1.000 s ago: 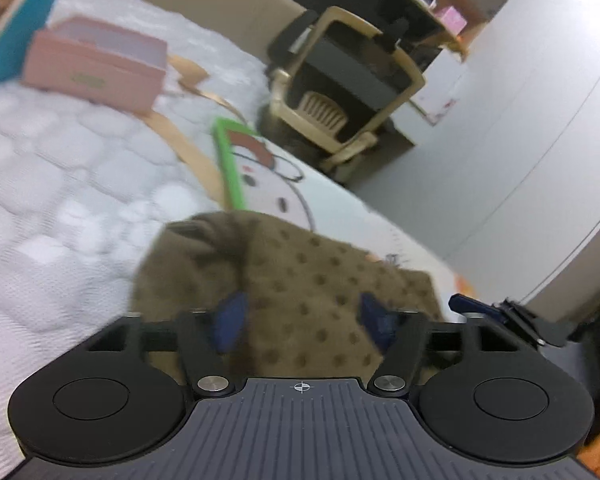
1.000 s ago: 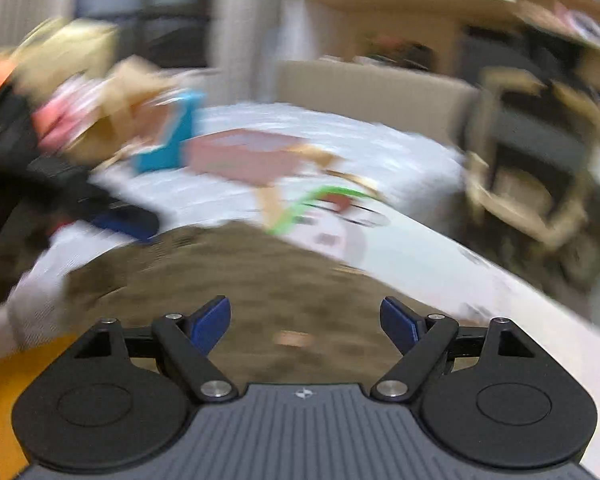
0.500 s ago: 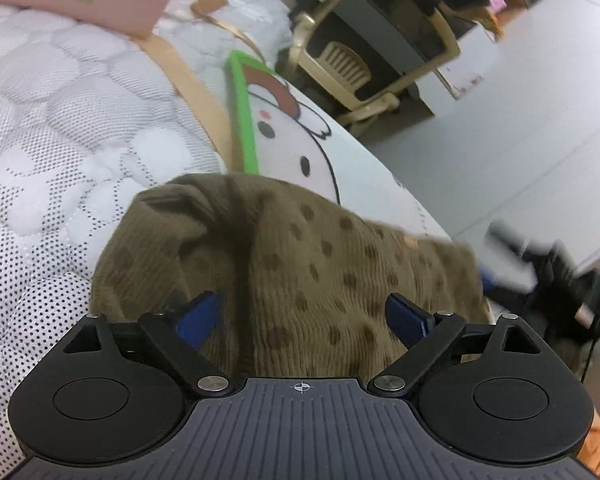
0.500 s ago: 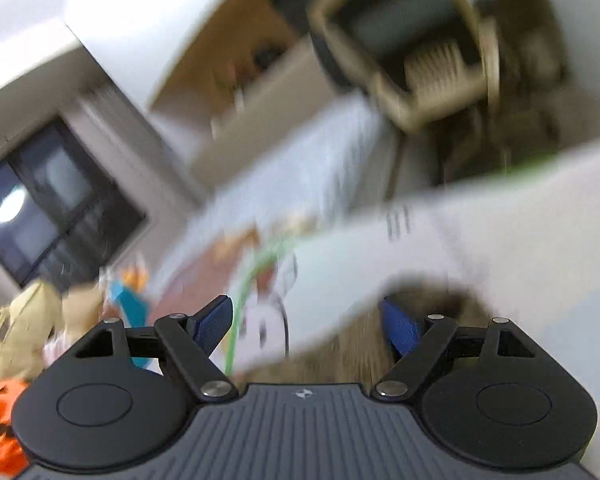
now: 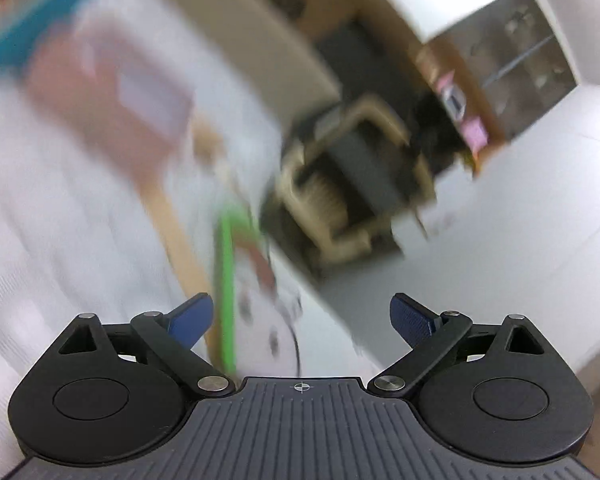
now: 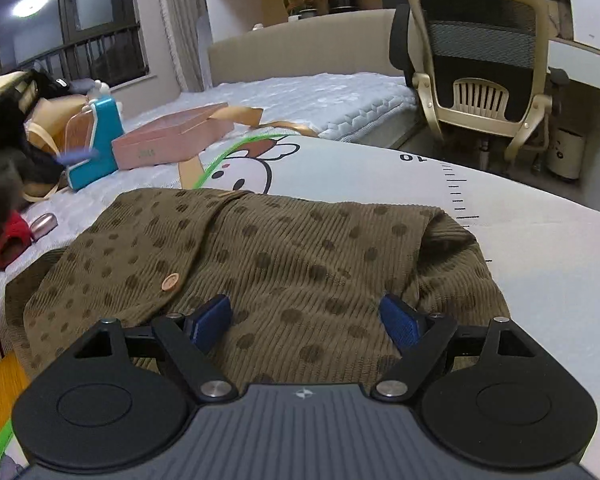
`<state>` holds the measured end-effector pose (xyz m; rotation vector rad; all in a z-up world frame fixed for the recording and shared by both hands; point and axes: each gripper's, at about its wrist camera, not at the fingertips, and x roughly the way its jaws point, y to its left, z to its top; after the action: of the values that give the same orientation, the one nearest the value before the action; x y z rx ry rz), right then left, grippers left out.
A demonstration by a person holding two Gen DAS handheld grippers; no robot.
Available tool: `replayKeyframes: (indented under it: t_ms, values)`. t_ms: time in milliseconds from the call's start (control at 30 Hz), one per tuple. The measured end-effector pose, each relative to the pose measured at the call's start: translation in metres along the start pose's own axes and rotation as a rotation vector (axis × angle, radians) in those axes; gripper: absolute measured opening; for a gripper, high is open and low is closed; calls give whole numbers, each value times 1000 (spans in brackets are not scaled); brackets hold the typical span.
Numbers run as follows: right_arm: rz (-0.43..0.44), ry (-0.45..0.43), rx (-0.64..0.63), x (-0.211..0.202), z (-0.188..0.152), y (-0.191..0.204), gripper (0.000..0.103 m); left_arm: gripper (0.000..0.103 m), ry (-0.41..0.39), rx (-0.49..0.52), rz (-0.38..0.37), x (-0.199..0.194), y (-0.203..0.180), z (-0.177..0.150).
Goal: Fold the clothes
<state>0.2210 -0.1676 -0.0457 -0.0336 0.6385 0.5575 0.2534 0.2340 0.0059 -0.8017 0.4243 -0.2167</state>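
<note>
An olive-brown dotted garment (image 6: 268,260) with a tan button lies folded on a white cartoon mat (image 6: 380,168) over the bed. In the right wrist view my right gripper (image 6: 306,322) hovers open just over its near edge, blue fingertips (image 6: 210,320) spread with only cloth below them. The left wrist view is blurred by motion. There my left gripper (image 5: 300,318) is open and empty above the mat's green border (image 5: 226,292), and the garment is out of its sight.
A pink box (image 6: 172,140), a teal box (image 6: 96,148) and tan ribbon (image 6: 240,114) lie on the quilted bed beyond the mat. A beige office chair (image 6: 480,64) stands past the bed's right edge. Dark items and a red object (image 6: 8,236) sit at far left.
The left gripper has lifted off the garment and swung up, so its view now blurs across the bed and chair. The right gripper swung back down to face the folded garment.
</note>
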Motion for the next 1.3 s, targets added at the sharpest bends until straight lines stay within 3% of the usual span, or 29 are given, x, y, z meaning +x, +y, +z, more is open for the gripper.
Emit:
replayKeyframes:
  t_ms: [67,200,267,333,400,533,633,767,800,833,900,1033,1200,1267,1300]
  values:
    - [3,1,-2,1,0,1,85,98,11,75,51,-20,-6,6]
    - [-36,-12,-69,-2,7,14,85,98,171,236,170,-43,-11,-28]
    - [-66,-37,-139,-10,10,26,85,98,243,266,173,-51,-9,-50]
    - [-42,-59,-242,-22,9,45,85,98,292,262,115,-61,-6,-66]
    - [3,-5,-312,-24,4,60,85,98,327,254,75,-68,-5,-80]
    - [-2,73,-404,-20,-12,73,86,98,297,283,215,-77,-2,-89]
    - [-11,48,-416,-32,-8,80,86,98,259,296,286,-80,2,-93]
    - [12,-48,-551,-44,-8,118,86,96,247,248,333,-73,13,-103]
    - [32,-63,-582,-44,-8,128,86,83,241,238,334,-70,15,-105]
    - [50,-75,-611,-43,-7,140,86,51,245,233,326,-67,15,-105]
    - [94,-84,-652,-35,-6,166,86,17,253,221,310,-60,14,-104]
    - [208,-65,-689,-14,-5,217,86,14,242,143,179,-61,4,-89]
    - [182,-16,-682,38,-1,253,85,14,238,108,68,-58,-18,-80]
    - [118,-29,-713,56,-1,256,55,14,249,108,66,-50,-21,-82]
    - [91,-33,-720,61,0,254,31,14,253,108,67,-47,-20,-83]
